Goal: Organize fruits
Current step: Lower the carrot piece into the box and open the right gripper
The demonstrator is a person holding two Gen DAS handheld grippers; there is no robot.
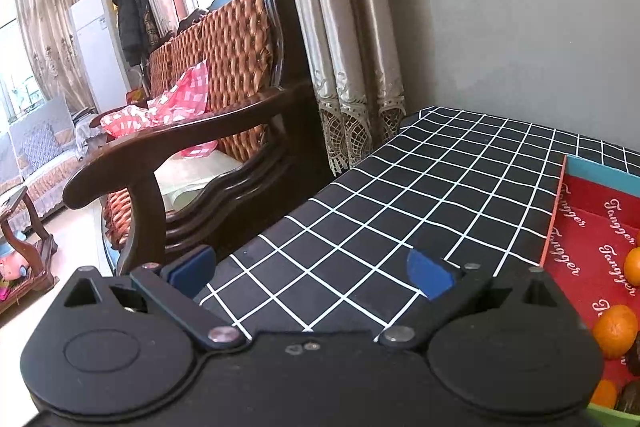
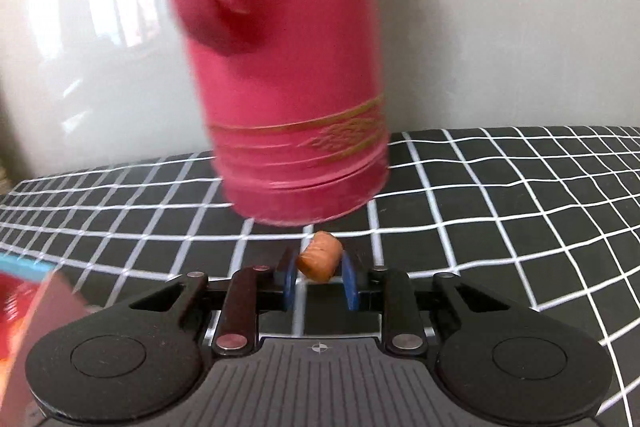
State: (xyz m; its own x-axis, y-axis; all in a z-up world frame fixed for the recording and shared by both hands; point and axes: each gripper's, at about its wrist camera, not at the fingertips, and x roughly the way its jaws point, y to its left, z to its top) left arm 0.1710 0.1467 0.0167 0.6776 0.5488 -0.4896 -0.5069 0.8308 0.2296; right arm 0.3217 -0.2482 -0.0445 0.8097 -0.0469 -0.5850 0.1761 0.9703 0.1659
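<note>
My right gripper (image 2: pixel 319 271) is shut on a small orange-brown fruit (image 2: pixel 320 255), held between the blue pads (image 2: pixel 289 281) above the black checked tablecloth (image 2: pixel 500 211). A tall red thermos (image 2: pixel 288 67) stands just beyond it, blurred. My left gripper (image 1: pixel 312 269) is open and empty over the tablecloth (image 1: pixel 420 195). At the right edge of the left wrist view a red-lined box (image 1: pixel 584 251) holds several oranges (image 1: pixel 614 331) and dark fruits (image 1: pixel 632 359).
A corner of the red box (image 2: pixel 28 291) shows at the lower left of the right wrist view. A dark wooden armchair (image 1: pixel 192 147) with an orange cushion stands left of the table. Curtains (image 1: pixel 348 67) hang by the grey wall behind.
</note>
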